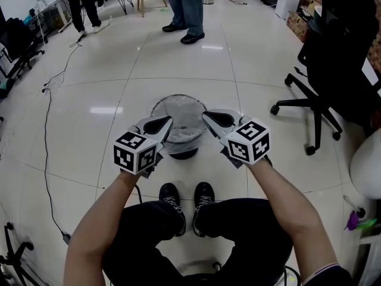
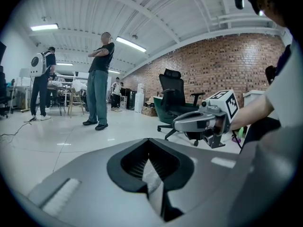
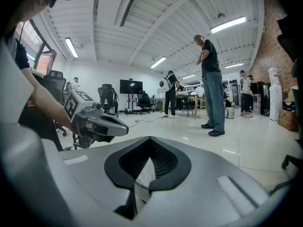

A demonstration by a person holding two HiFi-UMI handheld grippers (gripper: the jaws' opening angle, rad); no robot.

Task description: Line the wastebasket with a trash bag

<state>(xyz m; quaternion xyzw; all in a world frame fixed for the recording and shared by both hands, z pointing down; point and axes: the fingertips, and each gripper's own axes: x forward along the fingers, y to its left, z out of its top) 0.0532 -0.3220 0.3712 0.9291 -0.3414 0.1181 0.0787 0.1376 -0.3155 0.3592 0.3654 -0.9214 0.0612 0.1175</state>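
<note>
You hold both tongs out in front of you, side by side, because the wastebasket [image 1: 178,96] stands on the floor [image 1: 107,82] right below them, just past your shoes [image 1: 171,194]. I think you hold them like this so each one can work on its own side of the rim.

The left tongs [image 1: 170,120] are pinched all the way shut. The right tongs [image 1: 205,115] are pinched all the way shut too. In each gripper view a thin pale bit shows in the gap behind the tips (it could be bag, or just the floor showing through; I cannot tell which). So I would not say you are holding anything.

In the head view, the left tips are over the left side of the rim and the right tips are over the right side. The open mouth lies between them. I cannot tell if they touch the rim. Something pale and crinkly fills the inside, and it looks like the trash bag [image 1: 186,113]. I think the bag is already in and the job is nearly done.
</note>
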